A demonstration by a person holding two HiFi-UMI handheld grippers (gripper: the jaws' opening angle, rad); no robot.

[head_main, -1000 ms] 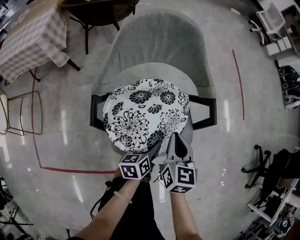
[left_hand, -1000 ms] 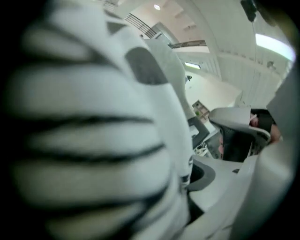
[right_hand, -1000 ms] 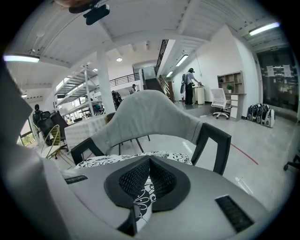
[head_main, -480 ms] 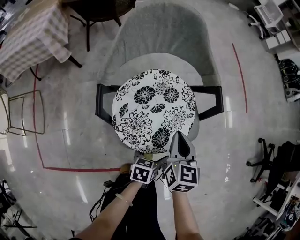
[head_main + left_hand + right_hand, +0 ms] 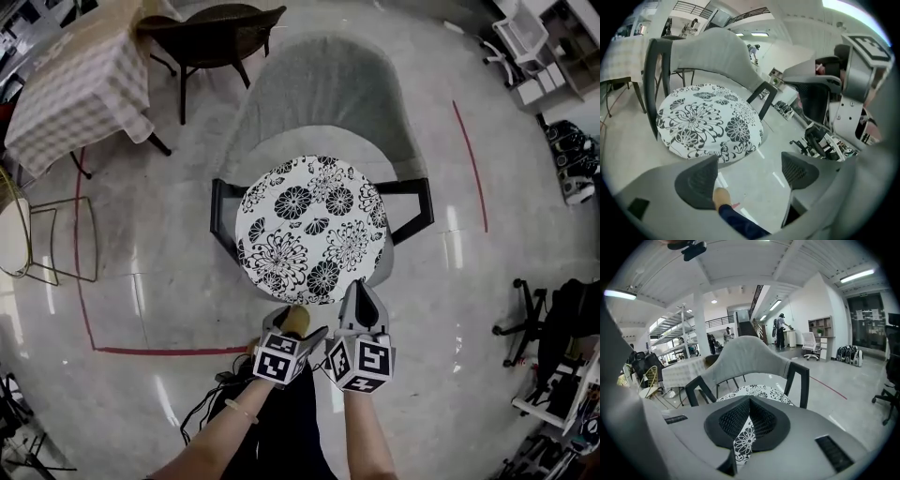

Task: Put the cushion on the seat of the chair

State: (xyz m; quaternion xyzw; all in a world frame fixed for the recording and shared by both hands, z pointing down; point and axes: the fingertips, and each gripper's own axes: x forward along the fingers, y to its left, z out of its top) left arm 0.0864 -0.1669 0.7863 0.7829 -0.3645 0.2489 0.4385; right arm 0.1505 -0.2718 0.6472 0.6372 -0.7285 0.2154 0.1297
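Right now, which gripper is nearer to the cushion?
Right. The right gripper pinches the cushion by its edge; the left gripper hangs short of it, jaws just opened, empty.

Glossy pale grey floor point(image 5: 169, 272), red tape line point(image 5: 169, 351) at 8 o'clock. Checked-cloth table point(image 5: 80, 89) at 10 o'clock, dark wicker chair point(image 5: 216, 23) at 11, black office chair point(image 5: 527, 314) at 4.

I'm in a big open lab hall: polished floor point(image 5: 487, 309) with red tape point(image 5: 469, 159), an office chair point(image 5: 809, 344), shelves point(image 5: 824, 331) and stairs point(image 5: 749, 328) beyond the chair point(image 5: 750, 357), strip lights point(image 5: 855, 276) overhead.
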